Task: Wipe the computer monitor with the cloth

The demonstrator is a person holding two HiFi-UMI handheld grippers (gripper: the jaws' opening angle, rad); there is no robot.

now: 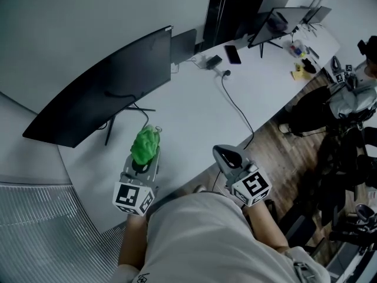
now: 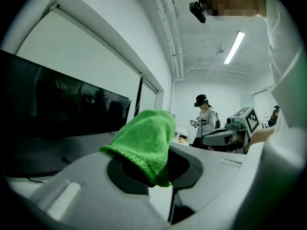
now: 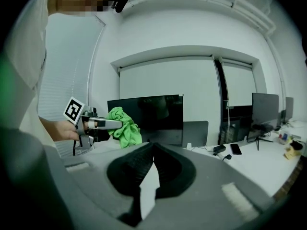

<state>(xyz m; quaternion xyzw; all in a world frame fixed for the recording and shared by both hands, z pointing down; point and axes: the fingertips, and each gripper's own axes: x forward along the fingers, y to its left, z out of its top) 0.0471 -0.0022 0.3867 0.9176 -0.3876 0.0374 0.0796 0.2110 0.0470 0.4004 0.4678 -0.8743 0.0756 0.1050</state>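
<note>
While the bright green microfibre cloth (image 1: 145, 143) is clamped, bunched, in the left tongs (image 2: 153, 169) over the white bench (image 1: 194, 111), the wide black computer monitor (image 1: 103, 90) at ten o'clock is not yet touched. The right tongs (image 3: 152, 152), at four o'clock, are pressed together on nothing. If pushed hard, the thin-legged monitor could be tipped back, or its screen scratched by an uncovered tong tip.

Head cam: high, steeply down on table (image 1: 194, 117), monitor (image 1: 100, 93) upper left. Cam on left tool (image 2: 151, 170): low, close, skims monitor's face sideways. Cam on right tool (image 3: 152, 163): further back, faces monitor square. All three share monitor.
</note>
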